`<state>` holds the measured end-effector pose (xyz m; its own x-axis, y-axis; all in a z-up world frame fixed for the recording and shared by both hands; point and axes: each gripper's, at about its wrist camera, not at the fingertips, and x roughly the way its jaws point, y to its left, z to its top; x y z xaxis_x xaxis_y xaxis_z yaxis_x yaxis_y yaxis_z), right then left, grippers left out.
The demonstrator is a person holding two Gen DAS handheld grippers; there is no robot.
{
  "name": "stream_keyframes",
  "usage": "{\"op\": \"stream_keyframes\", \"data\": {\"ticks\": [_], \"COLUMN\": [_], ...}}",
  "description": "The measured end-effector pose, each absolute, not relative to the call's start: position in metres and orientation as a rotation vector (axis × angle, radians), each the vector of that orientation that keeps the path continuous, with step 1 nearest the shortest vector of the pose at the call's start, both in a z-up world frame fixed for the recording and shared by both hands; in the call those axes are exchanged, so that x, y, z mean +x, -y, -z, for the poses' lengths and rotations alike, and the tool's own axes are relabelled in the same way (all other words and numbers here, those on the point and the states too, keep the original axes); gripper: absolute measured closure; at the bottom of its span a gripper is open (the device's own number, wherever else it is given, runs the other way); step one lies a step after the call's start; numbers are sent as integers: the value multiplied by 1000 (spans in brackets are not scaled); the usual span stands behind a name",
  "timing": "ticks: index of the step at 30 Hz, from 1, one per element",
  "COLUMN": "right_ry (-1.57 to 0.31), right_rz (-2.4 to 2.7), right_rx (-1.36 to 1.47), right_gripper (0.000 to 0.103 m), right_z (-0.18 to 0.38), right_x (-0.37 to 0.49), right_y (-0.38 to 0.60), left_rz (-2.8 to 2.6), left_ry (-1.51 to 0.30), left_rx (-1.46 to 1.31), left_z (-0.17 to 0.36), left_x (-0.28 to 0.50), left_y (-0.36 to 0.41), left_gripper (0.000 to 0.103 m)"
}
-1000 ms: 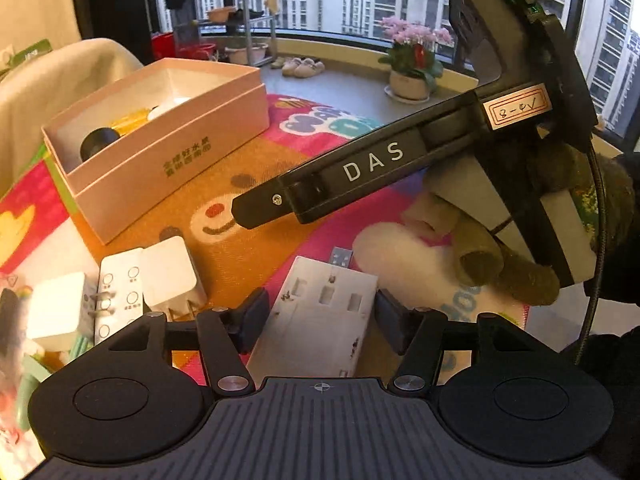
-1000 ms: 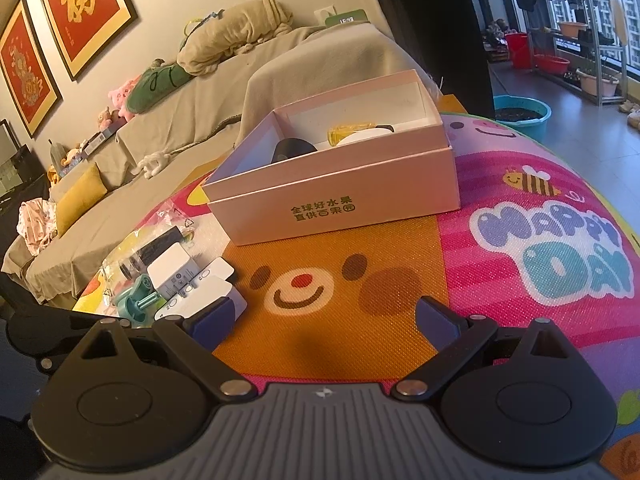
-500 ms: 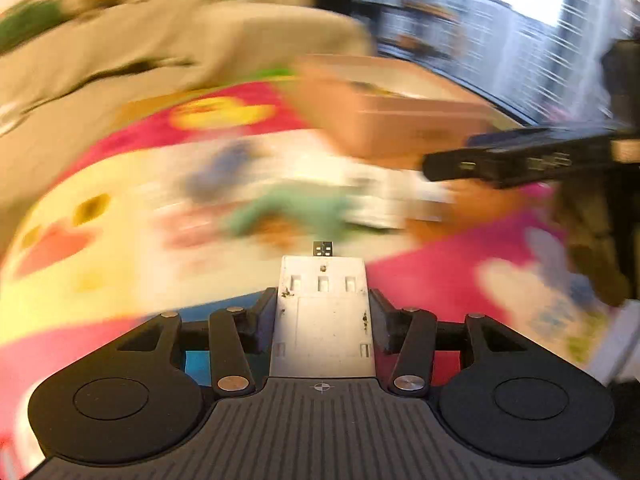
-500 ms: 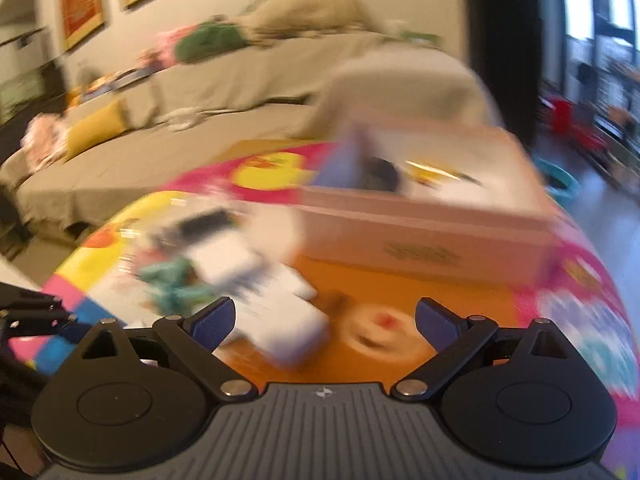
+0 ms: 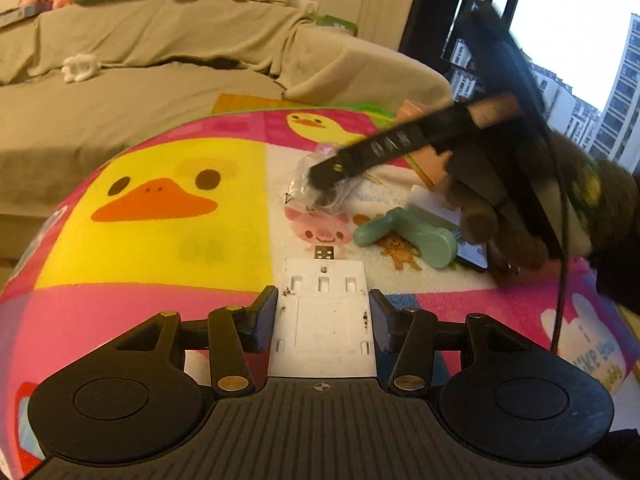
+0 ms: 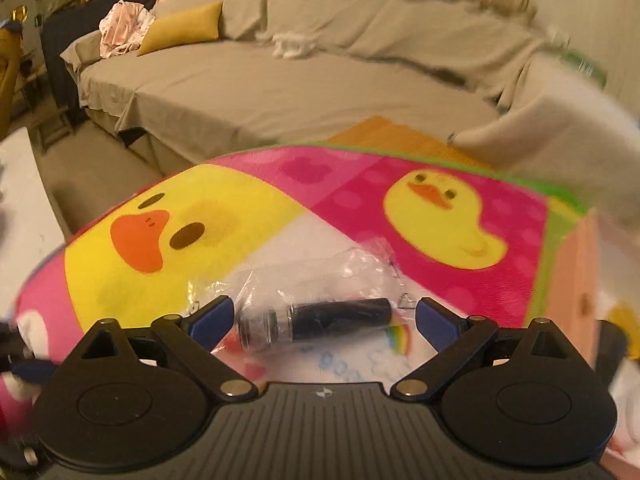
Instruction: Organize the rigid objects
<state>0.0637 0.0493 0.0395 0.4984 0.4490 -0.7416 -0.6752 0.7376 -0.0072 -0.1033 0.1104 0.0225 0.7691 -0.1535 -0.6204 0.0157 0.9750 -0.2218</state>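
Observation:
My left gripper (image 5: 323,312) is shut on a flat white USB hub (image 5: 323,320) with its plug pointing forward, held above the colourful mat (image 5: 160,216). My right gripper (image 6: 324,318) is open, its blue pads on either side of a black cylinder in a clear plastic bag (image 6: 320,316) lying on the mat. In the left wrist view the right gripper (image 5: 320,178) reaches over that same bag (image 5: 320,184). A teal hook-shaped piece (image 5: 412,232) and white adapters (image 5: 436,204) lie to the right of the hub.
The pink cardboard box (image 6: 576,280) stands at the right edge of the mat. A beige-covered sofa (image 6: 280,80) runs along the far side, with cushions and soft toys on it. The window (image 5: 580,40) is at the right.
Both grippers have swung left, away from the pink box toward the duck end of the mat. The left has closed on the white hub and lifted it. The right now straddles the bagged cylinder.

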Motion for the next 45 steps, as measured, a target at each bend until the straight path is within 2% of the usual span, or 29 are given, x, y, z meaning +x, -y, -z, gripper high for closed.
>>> {"op": "stream_keyframes", "data": {"ticks": [3,6,7,9,11,14,17,20,22,23,24,30,32,34,38,39,42,45], "right_ry": [-911,-889,-867,-832,-848,-798,-765,-774,-787,-795,-801,-974,-948,-909,-826,-834,-800,-784], "right_rz": [-738,-747,-754,-766,-810,-817,-819,-834,-810,-783,-751,-689,-674,-632,-646,-664,-677,-698], "right_rx": [-252,-270,-294,-340,-328,-330,-314,-292,-248,-206,-151,68,28,-95,-310,-305,-280,-246], "right_gripper": [4,5,9,23,63,76,80,79,60,36,24,23,16,21,71,77,83,83], "right_z": [-30,-25,-24,-26,-36,-54,-66,-71,-72,-71,-69,-38,-32,-30,-31,-34,-41,-53], "right_x": [83,74,67,55,45,27,9,1,5,11,17,67,72,69,50,48,33,16], "right_y": [-51,-51,-51,-54,-54,-48,-35,-23,-18,-16,-15,-44,-66,-89,-108,-104,-88,-68], "left_rz": [75,73,75,77,75,57,25,-9,-22,-26,-27,-16,-10,2,21,21,16,7], "left_ry": [-684,-673,-670,-670,-669,-650,-636,-640,-648,-652,-657,-630,-612,-602,-593,-589,-581,-579], "left_rx": [-161,-153,-167,-208,-242,-223,-155,-139,-146,-148,-148,-209,-210,-206,-217,-221,-224,-236], "left_z": [-21,-20,-19,-19,-20,-18,-17,-17,-18,-18,-19,-16,-14,-13,-12,-11,-11,-11], "left_x": [-104,-106,-106,-106,-105,-108,-110,-108,-106,-105,-104,-110,-113,-115,-116,-116,-116,-118], "left_y": [-102,-100,-102,-107,-110,-105,-93,-86,-85,-85,-84,-91,-91,-92,-96,-96,-95,-95], "left_gripper": [49,49,49,49,49,49,50,50,50,50,49,49,49,49,49,49,49,49]}}
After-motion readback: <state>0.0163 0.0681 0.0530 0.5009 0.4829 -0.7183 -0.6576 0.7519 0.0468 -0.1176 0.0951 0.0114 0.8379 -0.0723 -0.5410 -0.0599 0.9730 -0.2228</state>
